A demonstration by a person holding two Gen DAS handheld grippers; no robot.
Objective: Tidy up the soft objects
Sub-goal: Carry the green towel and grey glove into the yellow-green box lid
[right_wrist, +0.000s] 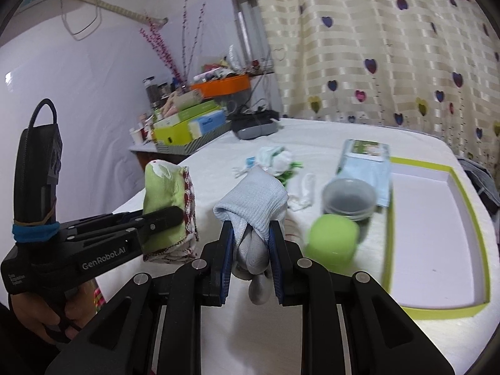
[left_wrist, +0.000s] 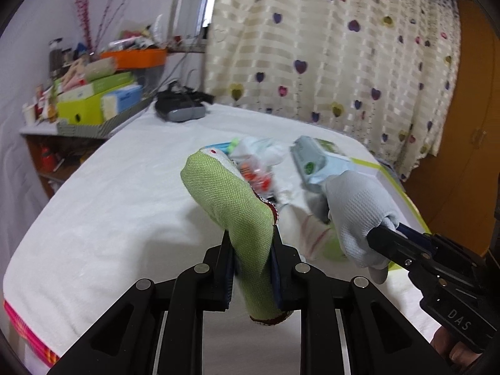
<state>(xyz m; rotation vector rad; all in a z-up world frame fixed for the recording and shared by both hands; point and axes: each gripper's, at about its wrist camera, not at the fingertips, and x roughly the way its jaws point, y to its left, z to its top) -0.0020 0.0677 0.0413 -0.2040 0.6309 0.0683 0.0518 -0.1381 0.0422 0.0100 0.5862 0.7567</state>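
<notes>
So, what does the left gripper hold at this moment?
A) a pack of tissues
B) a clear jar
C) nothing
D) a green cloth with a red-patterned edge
D: the left gripper is shut on the green cloth, whose red-patterned edge shows in the right wrist view.

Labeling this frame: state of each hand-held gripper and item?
left hand-held gripper: shut on green cloth pad
right hand-held gripper: shut on grey glove
green cloth pad: held off the bed
grey glove: held, bunched
tray: open, nothing inside
jar: lid off
</notes>
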